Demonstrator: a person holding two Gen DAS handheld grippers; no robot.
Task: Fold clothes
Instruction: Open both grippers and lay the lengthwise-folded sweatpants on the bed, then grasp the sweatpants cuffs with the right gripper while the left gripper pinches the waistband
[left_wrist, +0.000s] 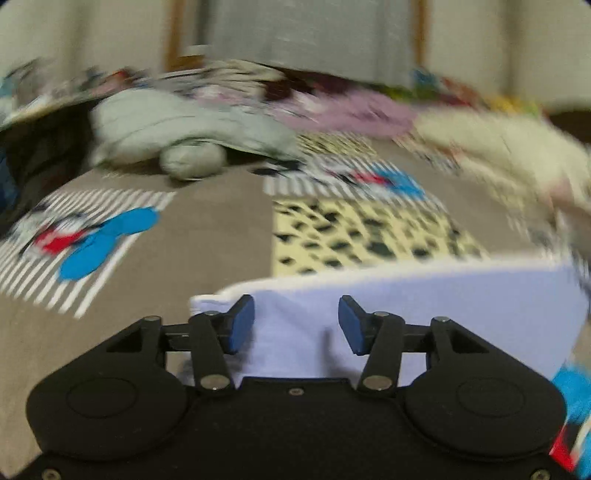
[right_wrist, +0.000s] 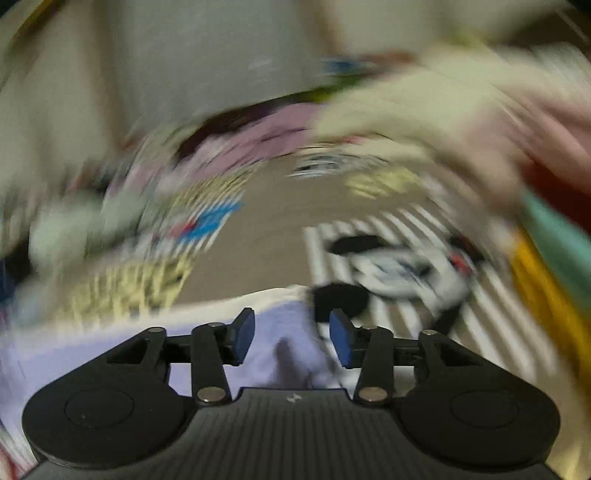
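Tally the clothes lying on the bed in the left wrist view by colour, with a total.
White or pale lavender garment: 1
Grey garment: 1
Pink garment: 1
Cream garment: 1
Total: 4. Blur hides any others.

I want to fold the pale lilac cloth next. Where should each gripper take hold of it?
Grip the lilac cloth at its two end corners, one per gripper, coming in low from the near side. It lies flat and wide, and both the left gripper and right gripper are open over opposite ends.
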